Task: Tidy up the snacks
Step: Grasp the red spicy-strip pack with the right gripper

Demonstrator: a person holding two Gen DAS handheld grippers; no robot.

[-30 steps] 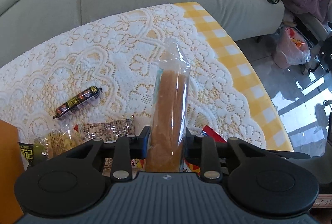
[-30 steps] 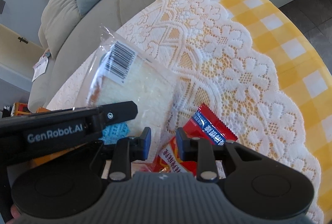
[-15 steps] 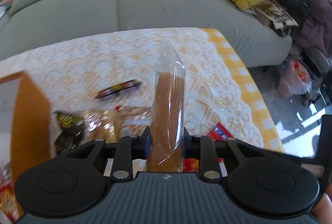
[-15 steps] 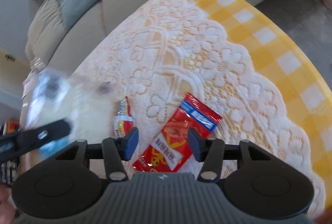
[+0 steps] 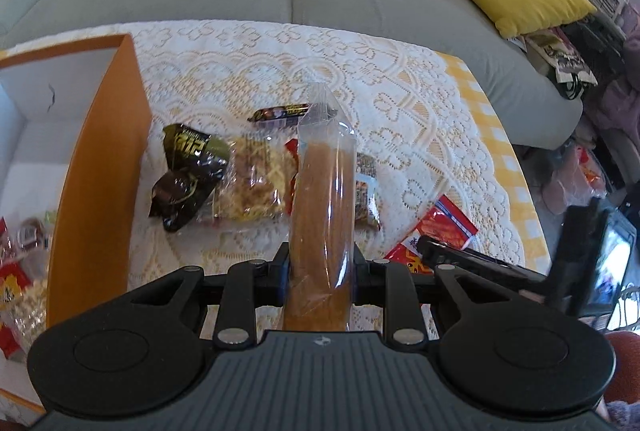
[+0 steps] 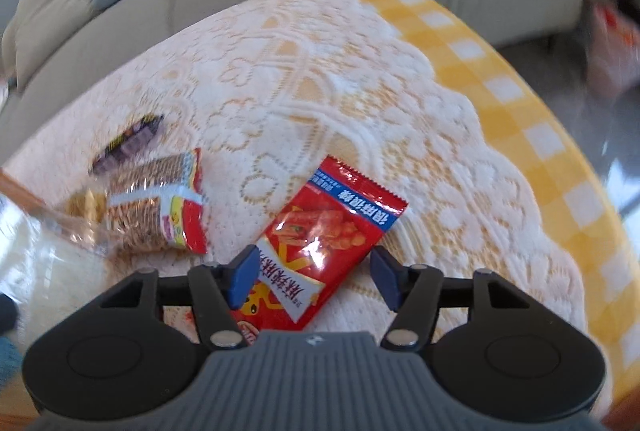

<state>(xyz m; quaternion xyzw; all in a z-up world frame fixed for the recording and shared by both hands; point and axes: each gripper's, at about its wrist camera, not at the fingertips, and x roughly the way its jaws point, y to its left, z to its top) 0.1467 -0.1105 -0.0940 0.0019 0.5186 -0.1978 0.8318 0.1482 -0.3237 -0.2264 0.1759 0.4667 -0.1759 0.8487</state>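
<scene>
left gripper (image 5: 320, 265): clamped on wrapped bread (image 5: 323, 215) | right gripper (image 6: 313, 277): spread wide, apparently empty, over red packet (image 6: 320, 243)

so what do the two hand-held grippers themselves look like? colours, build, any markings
Both match. The left hand-held gripper has a grey ribbed body, two round black discs at its sides, and black linkage arms with silver pivot pins. The right hand-held gripper is built the same; its finger pads are dark blue. Each body carries a small white logo at its front edge, too small to read. No cables or sleeves show.
</scene>
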